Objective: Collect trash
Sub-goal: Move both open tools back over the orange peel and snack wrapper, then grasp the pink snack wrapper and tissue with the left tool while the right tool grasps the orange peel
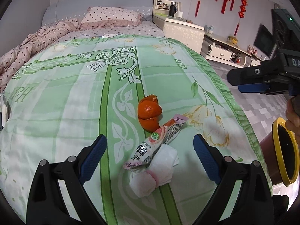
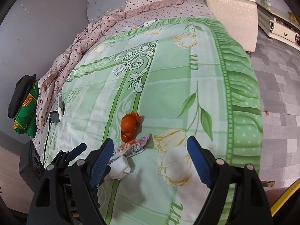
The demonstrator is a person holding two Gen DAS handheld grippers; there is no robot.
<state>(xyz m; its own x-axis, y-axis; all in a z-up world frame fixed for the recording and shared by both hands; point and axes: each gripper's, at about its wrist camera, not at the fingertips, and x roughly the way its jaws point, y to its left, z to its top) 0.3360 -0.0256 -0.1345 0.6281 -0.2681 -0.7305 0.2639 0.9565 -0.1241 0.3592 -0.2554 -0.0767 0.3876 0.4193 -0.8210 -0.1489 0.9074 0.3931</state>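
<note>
**Figure: Approach to the first piece of trash on the bed**

Nearest the left wrist camera, the left gripper [image 1: 148,148] is seen spread wide and holding nothing; its blue pads flank a crumpled white tissue [image 1: 155,172], which lies on the green floral quilt [image 1: 65,112]. A pink-and-white snack wrapper [image 1: 150,148] is draped across the tissue's upper edge, touching it, and its far end reaches an orange peel [image 1: 149,113] just beyond. The three items form one cluster near the bed's right edge. The right gripper [image 2: 150,161] is likewise fully parted and empty, held over the quilt to the right of the cluster. A brown bin with a yellow rim [image 1: 286,150] is shown beside the bed on that side, close to the right hand; it is judged to be the collection point. Farther off, a dotted pillow [image 1: 112,16] and a white cabinet [image 1: 183,30] are visible.

For the step judged to be in hand, the tissue should be centred between the left pads and the gripper lowered until the tips meet the quilt. The fabric should not be pinched along with the tissue. Since the wrapper overlaps the tissue, it may be dragged or dropped on lifting; a slow lift is advised.
</note>
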